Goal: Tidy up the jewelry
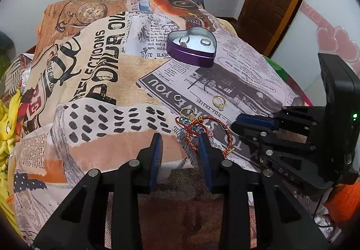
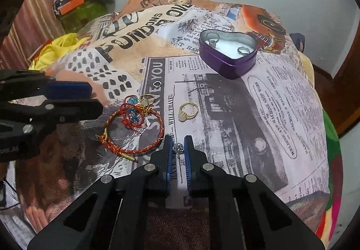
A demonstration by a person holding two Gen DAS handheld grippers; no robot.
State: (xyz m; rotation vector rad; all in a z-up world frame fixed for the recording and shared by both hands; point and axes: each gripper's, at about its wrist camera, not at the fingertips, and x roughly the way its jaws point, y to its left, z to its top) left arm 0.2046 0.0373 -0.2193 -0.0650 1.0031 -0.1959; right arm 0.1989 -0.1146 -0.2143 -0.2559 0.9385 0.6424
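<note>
The right gripper [image 2: 178, 148] pinches a small silver ring [image 2: 178, 148] low over the newsprint-patterned cloth [image 2: 258, 114]; the purple heart-shaped tin [image 2: 227, 65] lies ahead, slightly right. The left gripper [image 1: 180, 144] waits part-open, empty.

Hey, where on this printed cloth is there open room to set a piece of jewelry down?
Bare cloth lies between the purple heart tin and the gold ring, and right of that ring. It is crowded by the red braided bracelet, where the left claw hovers.

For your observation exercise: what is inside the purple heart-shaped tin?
Inside the purple heart-shaped tin lie two silver rings on a white lining. Its near wall hides the floor's front edge.
</note>
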